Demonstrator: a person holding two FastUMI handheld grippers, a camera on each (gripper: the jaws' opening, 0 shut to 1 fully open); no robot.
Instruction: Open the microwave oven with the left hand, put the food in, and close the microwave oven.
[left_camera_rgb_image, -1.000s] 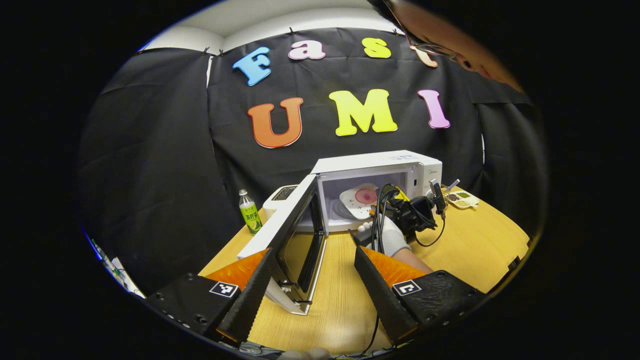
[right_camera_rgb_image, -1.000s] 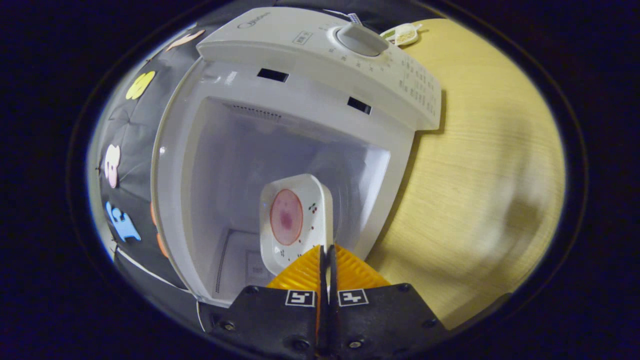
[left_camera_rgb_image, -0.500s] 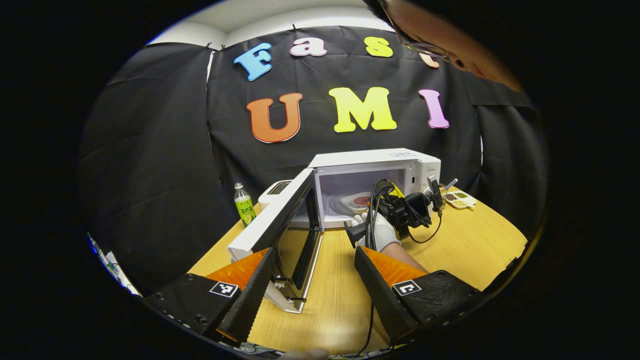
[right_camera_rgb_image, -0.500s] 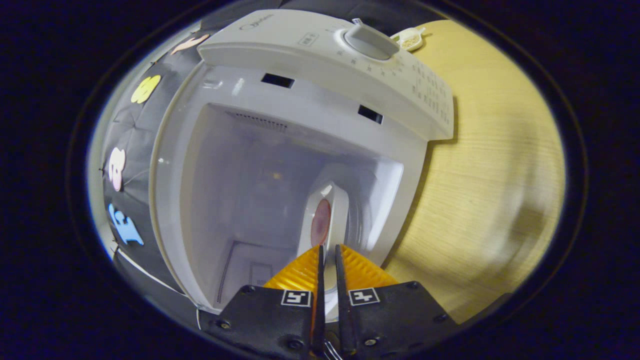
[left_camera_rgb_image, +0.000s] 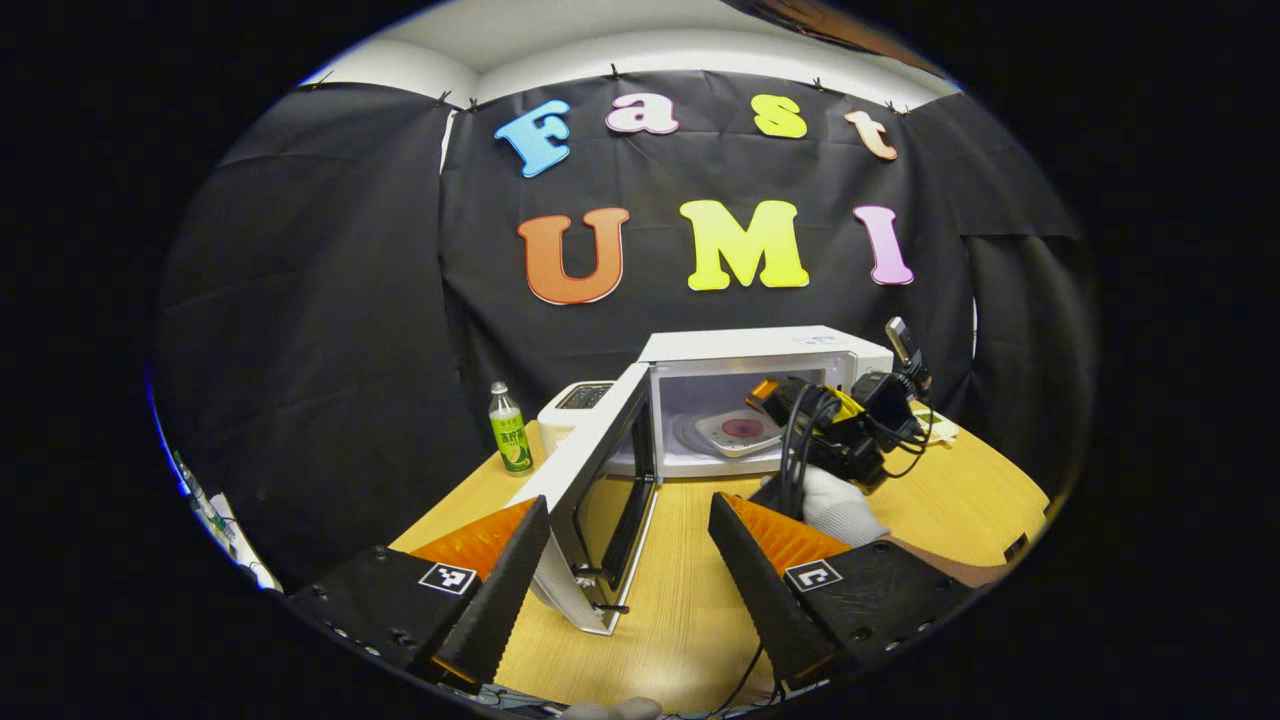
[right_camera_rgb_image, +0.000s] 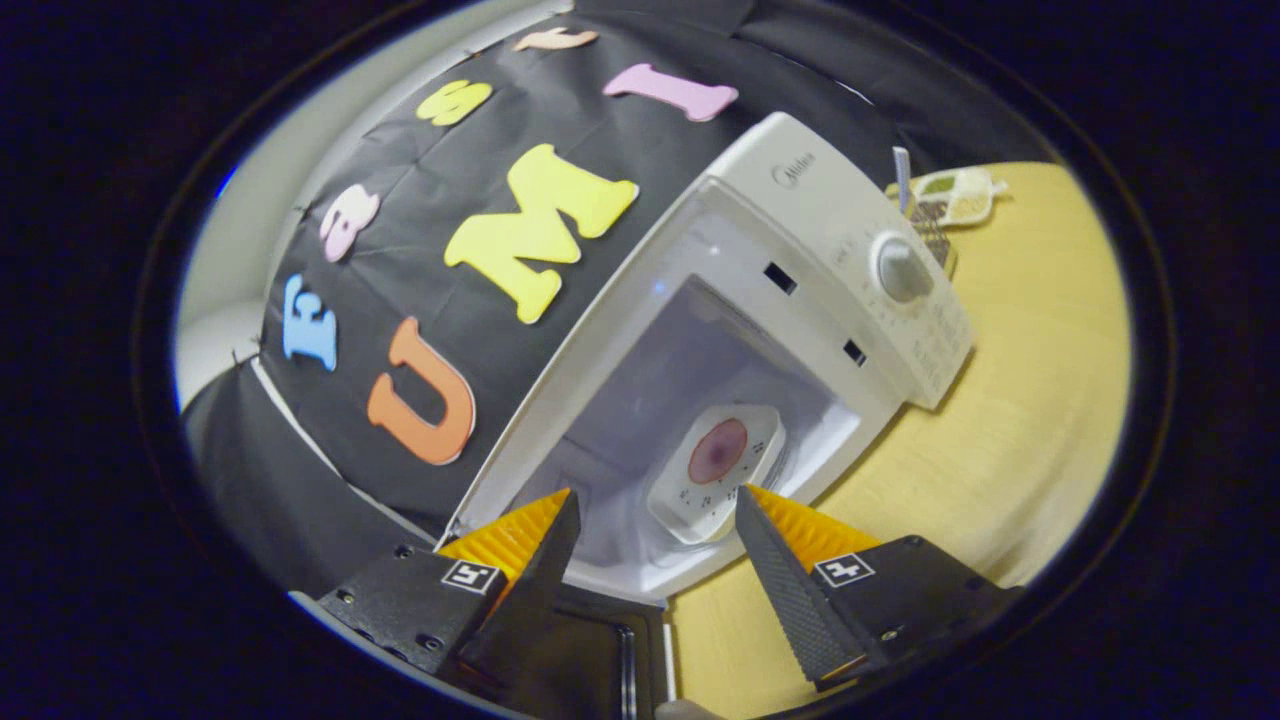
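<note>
On the pale wood-grain table (left_camera_rgb_image: 690, 610), in the left gripper view, stands one white boxy microwave oven (left_camera_rgb_image: 765, 347), its door (left_camera_rgb_image: 590, 480) swung wide on the left with a dark window panel. Inside lies one squarish white plate (left_camera_rgb_image: 738, 431) with a round pinkish patch of food at its middle. Beside the oven I count one small green-labelled bottle (left_camera_rgb_image: 510, 428) with a white cap and one low white appliance (left_camera_rgb_image: 578, 400), which I cannot identify. The left gripper (left_camera_rgb_image: 630, 545) hangs before the door's edge, its two ribbed fingers spread wide and holding nothing. Farther off, one white-gloved hand (left_camera_rgb_image: 835, 500) carries the other gripper, cabled, in front of the oven mouth. A small tray (left_camera_rgb_image: 940, 428) peeks past it.

In the right gripper view, the oven (right_camera_rgb_image: 800, 190) tilts across the picture; a maker's name sits on its upper corner, too small to read surely, above one round dial (right_camera_rgb_image: 898, 266). The plate (right_camera_rgb_image: 715, 470) rests flat on the cavity floor. The right gripper (right_camera_rgb_image: 650, 545) has its fingers parted wide, empty, just short of the plate. One divided tray (right_camera_rgb_image: 955, 195) of small foods lies behind.
</note>
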